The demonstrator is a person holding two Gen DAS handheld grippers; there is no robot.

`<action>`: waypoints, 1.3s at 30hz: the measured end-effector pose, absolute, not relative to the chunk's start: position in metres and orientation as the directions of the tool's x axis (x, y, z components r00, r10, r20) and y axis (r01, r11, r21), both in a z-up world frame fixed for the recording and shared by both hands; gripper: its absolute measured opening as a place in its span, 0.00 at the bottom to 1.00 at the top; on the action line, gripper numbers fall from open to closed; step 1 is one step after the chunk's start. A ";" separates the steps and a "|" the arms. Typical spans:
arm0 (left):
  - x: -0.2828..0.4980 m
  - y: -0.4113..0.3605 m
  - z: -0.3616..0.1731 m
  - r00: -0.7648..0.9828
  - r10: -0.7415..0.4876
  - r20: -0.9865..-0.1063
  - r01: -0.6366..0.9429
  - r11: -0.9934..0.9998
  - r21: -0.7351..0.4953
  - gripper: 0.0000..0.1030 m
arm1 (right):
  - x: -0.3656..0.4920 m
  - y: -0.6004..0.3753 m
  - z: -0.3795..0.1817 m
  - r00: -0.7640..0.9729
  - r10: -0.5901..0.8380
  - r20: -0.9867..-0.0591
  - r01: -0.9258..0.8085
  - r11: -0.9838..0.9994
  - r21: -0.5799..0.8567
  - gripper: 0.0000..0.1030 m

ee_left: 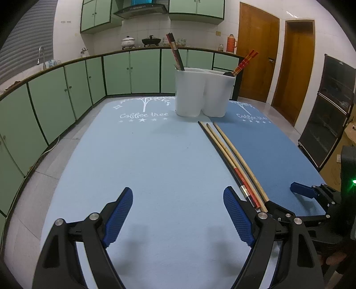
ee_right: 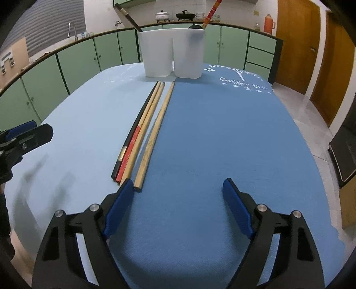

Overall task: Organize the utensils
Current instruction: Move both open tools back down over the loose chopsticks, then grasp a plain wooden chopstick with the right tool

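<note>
Several chopsticks (ee_right: pixel 142 131) lie side by side where the two table mats meet: one black, one red and bamboo, two plain bamboo. Their far tips point at a white two-compartment holder (ee_right: pixel 173 53). Dark chopsticks (ee_right: pixel 131 17) stand in its left side and red ones (ee_right: pixel 211 11) in its right. My right gripper (ee_right: pixel 178 189) is open just above the mat, its left fingertip (ee_right: pixel 128 189) beside the chopsticks' near ends, and nothing is gripped. My left gripper (ee_left: pixel 178 195) is open and empty over the light blue mat, left of the chopsticks (ee_left: pixel 233 160).
A light blue mat (ee_left: pixel 133 160) and a darker blue mat (ee_right: pixel 222 133) cover the table. Green cabinets (ee_left: pixel 55 100) curve round behind and to the left, with wooden doors (ee_left: pixel 255 55) at the right. A dark cabinet (ee_left: pixel 333 111) stands by the table's right edge.
</note>
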State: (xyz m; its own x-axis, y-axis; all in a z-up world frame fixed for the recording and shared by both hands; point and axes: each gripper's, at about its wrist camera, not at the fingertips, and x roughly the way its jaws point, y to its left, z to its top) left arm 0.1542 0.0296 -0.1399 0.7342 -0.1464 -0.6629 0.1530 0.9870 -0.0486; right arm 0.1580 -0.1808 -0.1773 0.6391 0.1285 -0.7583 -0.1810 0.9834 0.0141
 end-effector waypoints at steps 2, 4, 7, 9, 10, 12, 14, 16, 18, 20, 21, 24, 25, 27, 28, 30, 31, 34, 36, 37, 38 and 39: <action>0.155 0.028 -0.140 0.733 -0.146 -0.665 0.153 0.987 -0.049 0.80 | 0.157 -0.177 -0.177 0.639 0.133 -0.757 -0.189 0.982 0.012 0.71; 0.155 0.027 -0.140 0.731 -0.148 -0.666 0.155 0.987 -0.049 0.80 | 0.157 -0.174 -0.177 0.641 0.139 -0.755 -0.195 0.981 0.015 0.65; 0.156 0.023 -0.142 0.725 -0.148 -0.673 0.162 0.986 -0.042 0.80 | 0.158 -0.172 -0.176 0.646 0.145 -0.749 -0.199 0.980 0.019 0.47; 0.156 0.020 -0.144 0.718 -0.152 -0.679 0.170 0.985 -0.041 0.80 | 0.157 -0.171 -0.175 0.647 0.164 -0.745 -0.210 0.977 0.033 0.32; 0.157 0.018 -0.146 0.712 -0.155 -0.685 0.175 0.984 -0.040 0.80 | 0.156 -0.171 -0.176 0.644 0.175 -0.745 -0.220 0.975 0.038 0.19; 0.159 0.012 -0.150 0.699 -0.160 -0.697 0.186 0.982 -0.039 0.80 | 0.156 -0.171 -0.175 0.642 0.186 -0.744 -0.235 0.971 0.039 0.06; 0.160 0.005 -0.155 0.686 -0.161 -0.710 0.195 0.980 -0.034 0.80 | 0.155 -0.173 -0.175 0.641 0.194 -0.743 -0.236 0.970 0.049 0.06; 0.162 -0.003 -0.161 0.669 -0.162 -0.726 0.207 0.978 -0.028 0.80 | 0.155 -0.179 -0.174 0.639 0.196 -0.743 -0.227 0.972 0.062 0.06; 0.162 -0.011 -0.167 0.655 -0.169 -0.737 0.223 0.975 -0.026 0.80 | 0.155 -0.185 -0.173 0.641 0.191 -0.744 -0.212 0.975 0.068 0.06; 0.162 -0.017 -0.170 0.645 -0.179 -0.743 0.234 0.972 -0.031 0.80 | 0.156 -0.193 -0.174 0.640 0.188 -0.745 -0.192 0.978 0.082 0.06; 0.162 -0.021 -0.172 0.640 -0.188 -0.745 0.239 0.970 -0.039 0.80 | 0.156 -0.196 -0.174 0.639 0.187 -0.746 -0.186 0.979 0.087 0.06; 0.163 -0.029 -0.174 0.632 -0.201 -0.749 0.245 0.968 -0.053 0.80 | 0.157 -0.202 -0.175 0.639 0.190 -0.745 -0.175 0.980 0.100 0.06; 0.164 -0.033 -0.175 0.630 -0.203 -0.750 0.246 0.968 -0.056 0.80 | 0.157 -0.203 -0.175 0.639 0.192 -0.745 -0.175 0.979 0.102 0.06; 0.168 -0.038 -0.176 0.628 -0.202 -0.752 0.245 0.968 -0.056 0.80 | 0.156 -0.203 -0.175 0.640 0.194 -0.743 -0.175 0.979 0.104 0.06; 0.169 -0.039 -0.177 0.627 -0.199 -0.753 0.243 0.968 -0.054 0.80 | 0.156 -0.204 -0.175 0.640 0.194 -0.743 -0.176 0.979 0.105 0.06; 0.172 -0.040 -0.179 0.623 -0.190 -0.759 0.236 0.971 -0.049 0.80 | 0.156 -0.206 -0.176 0.641 0.198 -0.742 -0.176 0.978 0.109 0.06; 0.173 -0.041 -0.180 0.624 -0.189 -0.759 0.235 0.971 -0.048 0.80 | 0.156 -0.206 -0.176 0.641 0.199 -0.741 -0.176 0.978 0.111 0.06; 0.174 -0.041 -0.180 0.623 -0.181 -0.761 0.230 0.972 -0.043 0.80 | 0.156 -0.207 -0.177 0.642 0.199 -0.741 -0.173 0.978 0.113 0.06; 0.174 -0.040 -0.180 0.626 -0.164 -0.763 0.218 0.975 -0.031 0.81 | 0.156 -0.208 -0.177 0.642 0.199 -0.741 -0.174 0.978 0.112 0.06; 0.174 -0.039 -0.180 0.628 -0.151 -0.763 0.211 0.977 -0.021 0.81 | 0.156 -0.208 -0.177 0.642 0.199 -0.741 -0.174 0.978 0.112 0.06; 0.173 -0.037 -0.180 0.630 -0.141 -0.764 0.203 0.979 -0.014 0.81 | 0.156 -0.208 -0.177 0.642 0.199 -0.741 -0.173 0.978 0.113 0.06; 0.172 -0.034 -0.180 0.631 -0.130 -0.765 0.191 0.982 -0.010 0.81 | 0.156 -0.207 -0.177 0.642 0.198 -0.741 -0.171 0.979 0.113 0.06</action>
